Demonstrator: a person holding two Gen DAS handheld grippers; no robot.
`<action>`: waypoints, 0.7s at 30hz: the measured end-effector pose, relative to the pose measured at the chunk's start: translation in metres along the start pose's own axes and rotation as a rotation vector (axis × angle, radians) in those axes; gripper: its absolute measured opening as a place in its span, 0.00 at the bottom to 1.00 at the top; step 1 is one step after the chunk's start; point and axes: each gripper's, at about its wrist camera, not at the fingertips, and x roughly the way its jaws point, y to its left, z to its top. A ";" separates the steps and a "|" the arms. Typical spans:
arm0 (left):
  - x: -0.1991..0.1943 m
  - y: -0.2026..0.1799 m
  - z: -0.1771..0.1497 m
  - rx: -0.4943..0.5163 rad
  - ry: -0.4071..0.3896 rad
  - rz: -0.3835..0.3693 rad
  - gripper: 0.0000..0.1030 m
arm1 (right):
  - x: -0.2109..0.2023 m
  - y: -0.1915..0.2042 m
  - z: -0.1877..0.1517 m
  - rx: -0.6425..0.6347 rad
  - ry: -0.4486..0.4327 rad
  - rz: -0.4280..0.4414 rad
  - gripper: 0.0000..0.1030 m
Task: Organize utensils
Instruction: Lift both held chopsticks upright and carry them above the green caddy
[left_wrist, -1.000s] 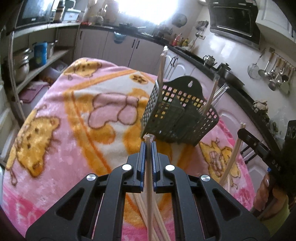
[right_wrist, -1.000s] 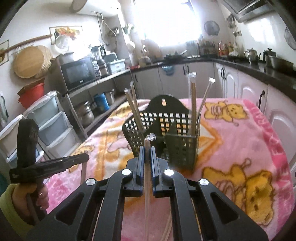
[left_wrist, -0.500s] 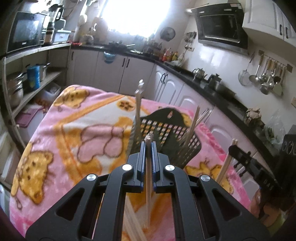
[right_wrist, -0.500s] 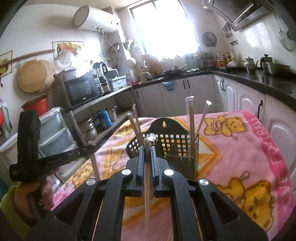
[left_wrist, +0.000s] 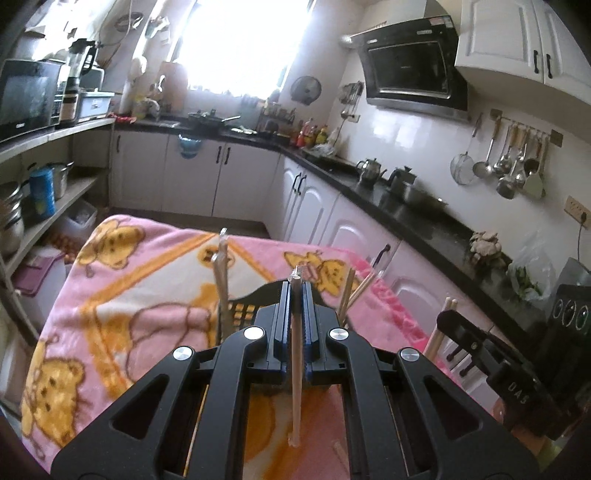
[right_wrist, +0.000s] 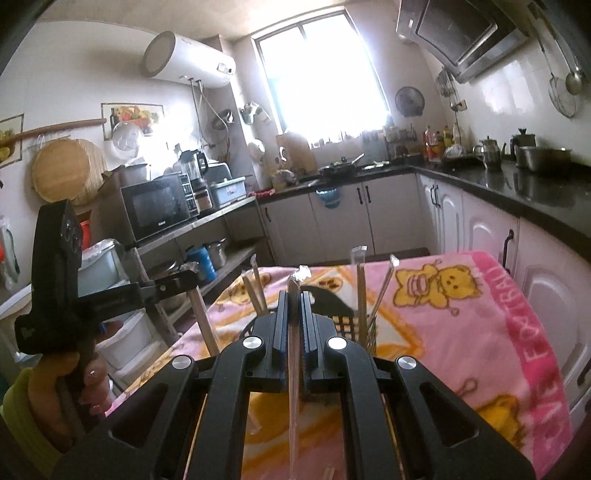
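- Left gripper (left_wrist: 296, 291): jaws clamped on a bare wooden chopstick (left_wrist: 296, 369), which stood near upright between the pads, lower end hanging free above the blanket.
- Right gripper (right_wrist: 294, 295): jaws clamped on a chopstick in a clear wrapper (right_wrist: 295, 387), wrapper tip crumpled above the pads.
- Black utensil basket (right_wrist: 332, 295): on the table just ahead of both grippers, largely hidden behind the jaws; it already held several upright chopsticks (right_wrist: 360, 288), some of them wrapped.
- Pink cartoon blanket (left_wrist: 147, 277): covered the table; loose chopsticks (left_wrist: 338, 452) lay on it under the left gripper.
- Step judged: carrying each stick over the basket for dropping in.
- Handling advice: get the lower tip clear above the rim, hold the stick upright over an open compartment, lower it inside before releasing.
- Risks judged: tip catching the lattice or knocking standing sticks; the two grippers crowding one another, so take turns.
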 end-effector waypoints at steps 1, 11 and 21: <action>0.001 -0.001 0.003 0.000 -0.005 -0.006 0.01 | 0.000 -0.001 0.002 -0.002 -0.005 -0.001 0.06; 0.012 -0.012 0.041 0.011 -0.074 -0.006 0.01 | 0.007 -0.009 0.030 -0.010 -0.058 -0.029 0.06; 0.033 -0.023 0.066 0.049 -0.120 0.013 0.01 | 0.025 -0.012 0.057 -0.034 -0.108 -0.039 0.06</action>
